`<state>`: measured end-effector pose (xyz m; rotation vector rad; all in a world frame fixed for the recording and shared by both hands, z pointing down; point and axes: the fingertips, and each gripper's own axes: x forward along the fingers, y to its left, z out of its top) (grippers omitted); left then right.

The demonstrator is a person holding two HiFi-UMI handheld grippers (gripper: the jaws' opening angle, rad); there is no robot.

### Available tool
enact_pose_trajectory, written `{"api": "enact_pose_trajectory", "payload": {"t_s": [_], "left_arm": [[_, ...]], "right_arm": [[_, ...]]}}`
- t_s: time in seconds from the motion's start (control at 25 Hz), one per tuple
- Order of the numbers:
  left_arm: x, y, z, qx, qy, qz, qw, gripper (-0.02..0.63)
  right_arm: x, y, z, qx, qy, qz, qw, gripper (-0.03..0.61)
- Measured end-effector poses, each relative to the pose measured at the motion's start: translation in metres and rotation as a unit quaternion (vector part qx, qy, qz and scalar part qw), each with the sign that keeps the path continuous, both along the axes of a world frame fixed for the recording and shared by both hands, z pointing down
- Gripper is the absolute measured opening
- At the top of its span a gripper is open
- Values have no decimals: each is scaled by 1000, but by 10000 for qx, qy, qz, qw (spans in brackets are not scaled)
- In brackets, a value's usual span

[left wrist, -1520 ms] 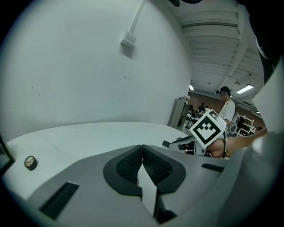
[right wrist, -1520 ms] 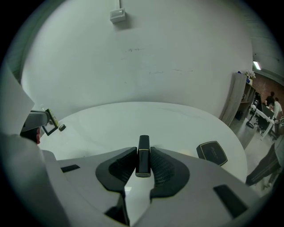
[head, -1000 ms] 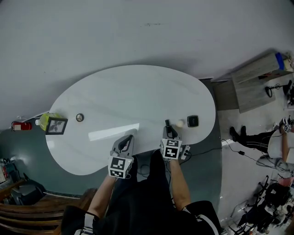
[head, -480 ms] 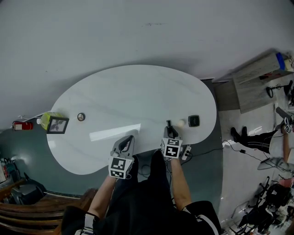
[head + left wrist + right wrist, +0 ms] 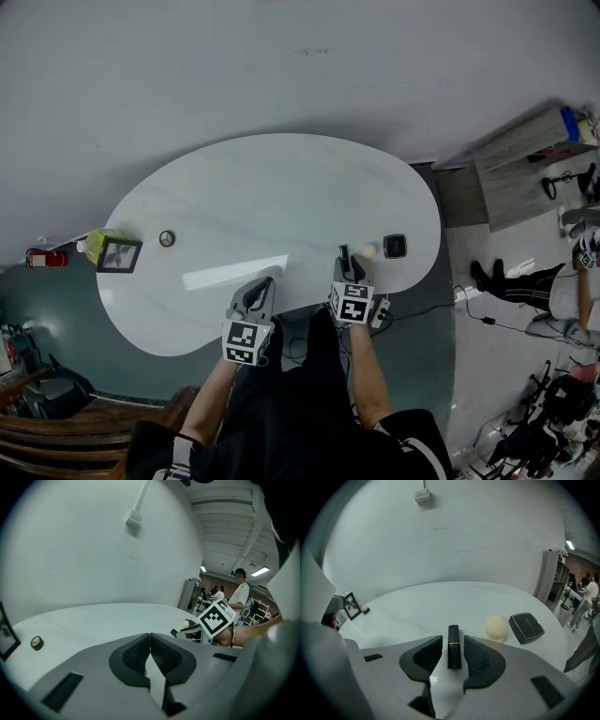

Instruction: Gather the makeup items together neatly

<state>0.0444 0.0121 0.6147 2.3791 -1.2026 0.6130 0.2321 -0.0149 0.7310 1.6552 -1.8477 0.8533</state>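
A black lipstick (image 5: 453, 646) lies on the white table (image 5: 281, 187) between the jaws of my right gripper (image 5: 452, 641). Those jaws are opening, and a gap shows on each side of the tube. Just right of it sit a beige sponge (image 5: 496, 626) and a black square compact (image 5: 527, 627). In the head view the lipstick (image 5: 344, 253), sponge (image 5: 367, 251) and compact (image 5: 395, 247) form a row near the table's right front edge. My left gripper (image 5: 262, 286) rests at the front edge, shut and empty (image 5: 149, 639). A small round jar (image 5: 167, 238) sits far left.
A framed picture (image 5: 119, 254) and a yellow-green item (image 5: 94, 244) stand at the table's left end, with a red object (image 5: 42, 255) beyond it. People and furniture are off to the right (image 5: 525, 281). A wall runs behind the table.
Both grippers and the makeup items stay where they were. Only the view drifts slightly, and a person at the far right has shifted.
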Motion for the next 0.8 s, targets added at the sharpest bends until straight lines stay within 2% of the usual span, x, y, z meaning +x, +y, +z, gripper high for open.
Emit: {"api": "enact_pose_trajectory", "payload": {"t_s": [0.24, 0.6, 0.8], "left_arm": [[0, 2, -10, 143, 34, 77, 9999, 20], [-2, -5, -51, 542, 117, 84, 9984, 20], [-8, -9, -80, 845, 241, 4, 9961, 20]], "right_arm": [[-9, -6, -39, 439, -102, -223, 9987, 199], [-21, -16, -111, 1107, -140, -394, 9930, 199], [-40, -16, -160, 1687, -260, -639, 9832, 198]]}}
